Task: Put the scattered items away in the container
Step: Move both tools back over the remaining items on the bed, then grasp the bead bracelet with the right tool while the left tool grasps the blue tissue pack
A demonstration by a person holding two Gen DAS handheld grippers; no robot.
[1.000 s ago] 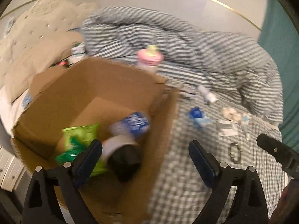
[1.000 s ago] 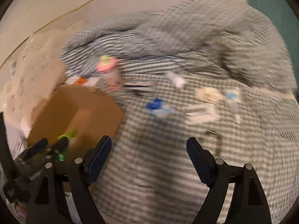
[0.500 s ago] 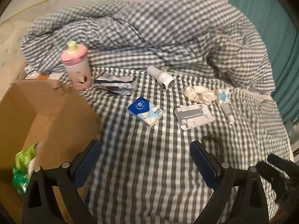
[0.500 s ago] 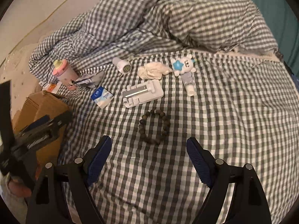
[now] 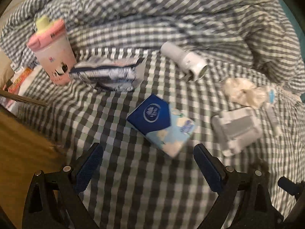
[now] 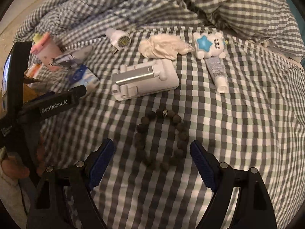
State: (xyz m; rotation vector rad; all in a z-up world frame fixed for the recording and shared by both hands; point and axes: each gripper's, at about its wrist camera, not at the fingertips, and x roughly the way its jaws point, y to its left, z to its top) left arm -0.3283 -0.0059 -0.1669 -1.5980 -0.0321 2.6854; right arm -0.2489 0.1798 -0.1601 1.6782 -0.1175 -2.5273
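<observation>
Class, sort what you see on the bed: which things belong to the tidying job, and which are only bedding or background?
Belongs to the job:
tissue pack
bead bracelet
phone stand
pink cup
plug adapter
scrunchie
star toy
small tube
striped pouch
cardboard box
both open claws: left claw, right claw

Just lying about:
checked duvet
checked sheet

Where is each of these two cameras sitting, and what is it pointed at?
Left wrist: on the left gripper, looking along its open fingers at the blue tissue pack; cardboard box at left.
Right wrist: on the right gripper, fingers open, over the bead bracelet; the person's hand holding the left gripper shows at left.
Shared: tissue pack, white phone stand, pink cup.
</observation>
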